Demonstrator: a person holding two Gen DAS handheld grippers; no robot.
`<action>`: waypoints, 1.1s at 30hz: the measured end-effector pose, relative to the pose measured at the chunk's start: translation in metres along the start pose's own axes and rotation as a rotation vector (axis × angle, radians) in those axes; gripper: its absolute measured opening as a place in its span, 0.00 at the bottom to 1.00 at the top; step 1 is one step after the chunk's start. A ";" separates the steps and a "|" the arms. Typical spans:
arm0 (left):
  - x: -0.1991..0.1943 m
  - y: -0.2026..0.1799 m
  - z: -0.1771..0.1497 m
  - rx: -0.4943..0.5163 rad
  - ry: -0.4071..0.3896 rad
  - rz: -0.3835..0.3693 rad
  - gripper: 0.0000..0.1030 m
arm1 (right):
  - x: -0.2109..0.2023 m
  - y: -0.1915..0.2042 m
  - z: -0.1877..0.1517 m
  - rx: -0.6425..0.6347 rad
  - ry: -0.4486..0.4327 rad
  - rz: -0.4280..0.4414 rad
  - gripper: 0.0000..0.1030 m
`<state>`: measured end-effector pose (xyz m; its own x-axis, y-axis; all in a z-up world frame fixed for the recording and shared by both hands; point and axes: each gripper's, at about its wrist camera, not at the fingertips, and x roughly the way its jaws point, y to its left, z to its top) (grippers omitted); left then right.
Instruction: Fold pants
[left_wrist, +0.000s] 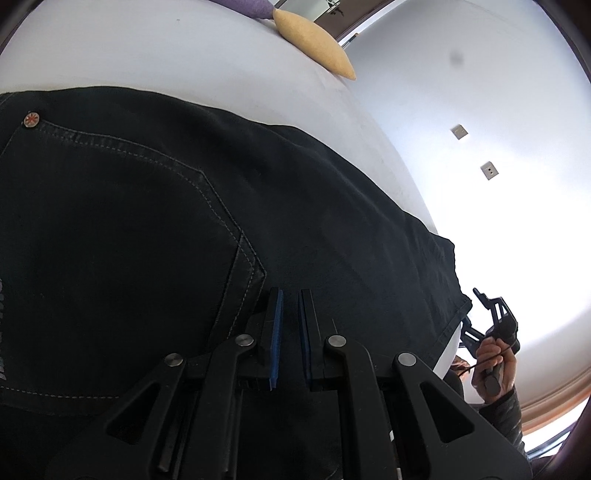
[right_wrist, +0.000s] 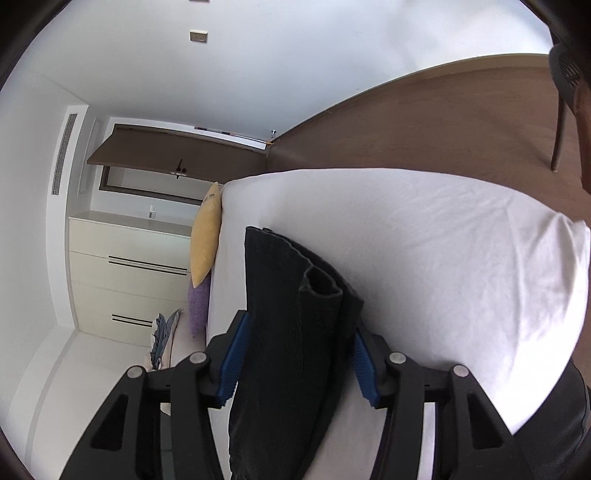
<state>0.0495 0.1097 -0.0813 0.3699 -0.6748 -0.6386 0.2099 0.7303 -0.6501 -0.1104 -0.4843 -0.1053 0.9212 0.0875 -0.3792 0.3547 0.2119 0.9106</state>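
Observation:
Black pants (left_wrist: 155, 229) lie spread on a white bed (left_wrist: 192, 55), back pocket and rivet up. My left gripper (left_wrist: 291, 295) rests on the seat of the pants beside the pocket seam, its blue pads nearly together with a narrow gap and no cloth clearly between them. In the right wrist view the pant leg ends (right_wrist: 295, 314) hang between the wide-apart blue pads of my right gripper (right_wrist: 299, 343), at the bed's edge. The right gripper also shows in the left wrist view (left_wrist: 495, 314), held in a hand past the hem.
A yellow pillow (right_wrist: 205, 240) and a purple pillow (right_wrist: 199, 310) lie at the head of the bed (right_wrist: 443, 258). A cream drawer unit (right_wrist: 125, 273) stands beyond. A chair leg (right_wrist: 557, 147) stands on the brown floor.

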 end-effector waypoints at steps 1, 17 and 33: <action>0.000 0.002 -0.001 -0.001 0.001 -0.001 0.08 | 0.002 0.000 0.002 -0.005 0.002 -0.004 0.41; 0.012 0.004 -0.006 -0.011 -0.008 -0.008 0.08 | 0.004 0.048 -0.020 -0.254 -0.007 -0.122 0.10; 0.015 0.005 -0.009 -0.040 -0.034 -0.028 0.08 | 0.084 0.119 -0.236 -1.376 0.142 -0.493 0.10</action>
<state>0.0478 0.1020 -0.0984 0.3953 -0.6903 -0.6061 0.1849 0.7061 -0.6836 -0.0283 -0.2223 -0.0678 0.7027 -0.1912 -0.6854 0.1178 0.9812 -0.1529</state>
